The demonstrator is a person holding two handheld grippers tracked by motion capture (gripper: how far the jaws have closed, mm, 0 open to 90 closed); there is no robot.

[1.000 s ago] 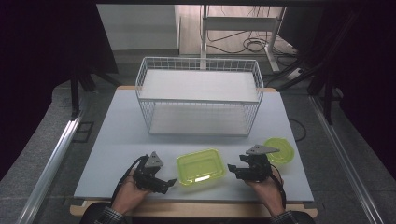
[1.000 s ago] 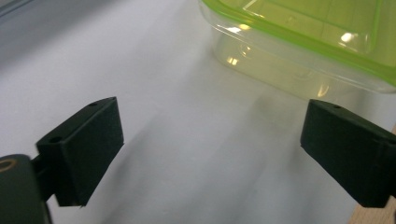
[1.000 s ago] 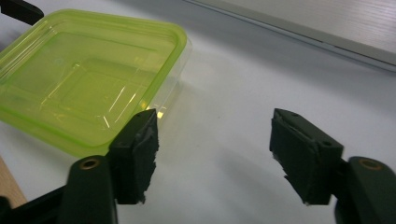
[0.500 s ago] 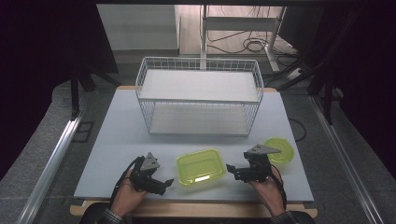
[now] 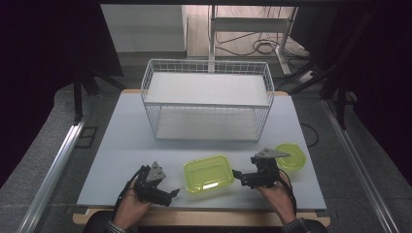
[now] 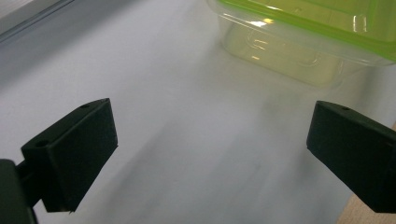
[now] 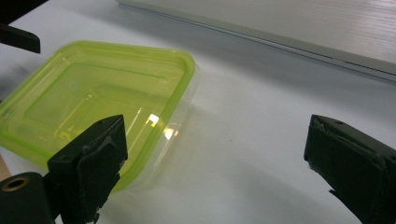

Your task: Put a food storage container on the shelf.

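1. Black jaws of the left gripper [image 5: 171, 193] stand wide apart, empty, low over the table [image 5: 121, 141].
2. Likewise the right gripper [image 5: 238, 174]: spread, holding nothing, aimed inward.
3. Between them sits the green container [image 5: 209, 173], lid on, near the front edge; flanking it likely readies a two-sided grasp.
4. Behind the right gripper lies a round lid [image 5: 294, 155]; farther back, the wire basket [image 5: 208, 99].
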